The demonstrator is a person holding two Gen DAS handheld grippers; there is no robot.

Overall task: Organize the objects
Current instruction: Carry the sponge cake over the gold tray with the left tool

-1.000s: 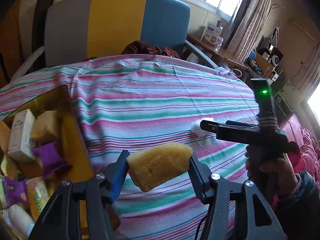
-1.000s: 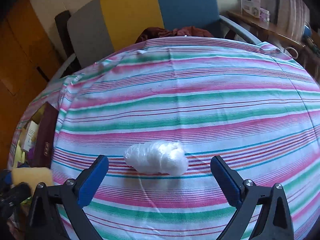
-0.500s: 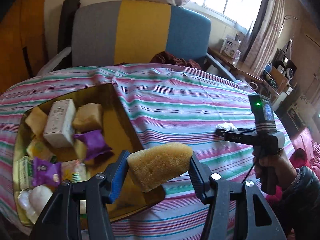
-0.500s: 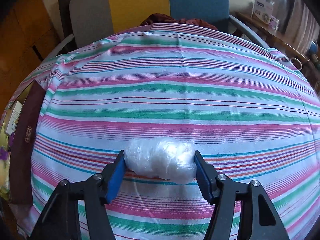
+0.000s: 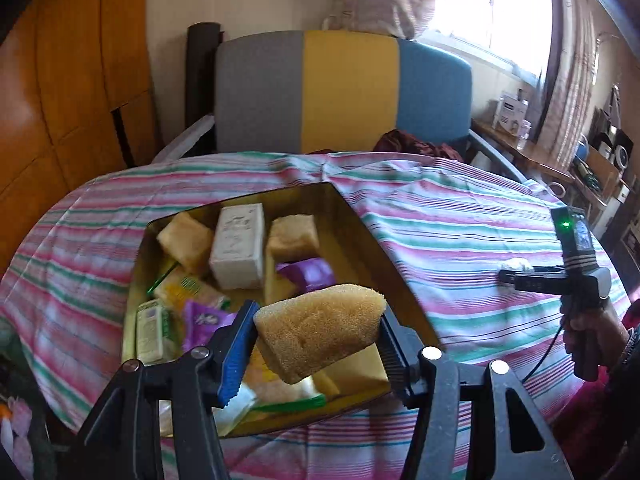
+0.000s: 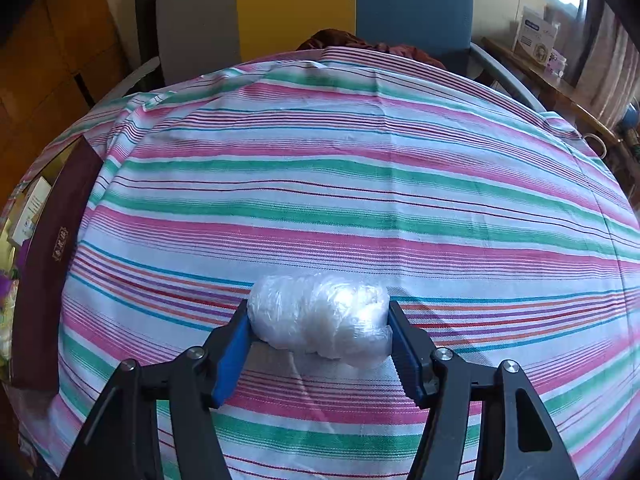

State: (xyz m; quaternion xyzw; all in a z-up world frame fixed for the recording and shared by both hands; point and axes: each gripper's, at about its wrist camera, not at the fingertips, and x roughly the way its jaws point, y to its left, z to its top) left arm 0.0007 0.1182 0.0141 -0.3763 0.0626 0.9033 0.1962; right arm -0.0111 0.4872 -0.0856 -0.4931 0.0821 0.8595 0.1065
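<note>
A yellow sponge is clamped between the pads of the left gripper, which is partly closed, and is held in the air above the near end of a gold box. The box is filled with sponges, a white carton and purple packets. A plastic-wrapped white bundle is gripped end to end by the right gripper, low over the striped tablecloth on the tabletop, well to the right of the box.

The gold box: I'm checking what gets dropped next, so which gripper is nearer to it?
Left. The left gripper holds a sponge above the gold box; the right gripper grips a plastic-wrapped bundle well away from it.
</note>
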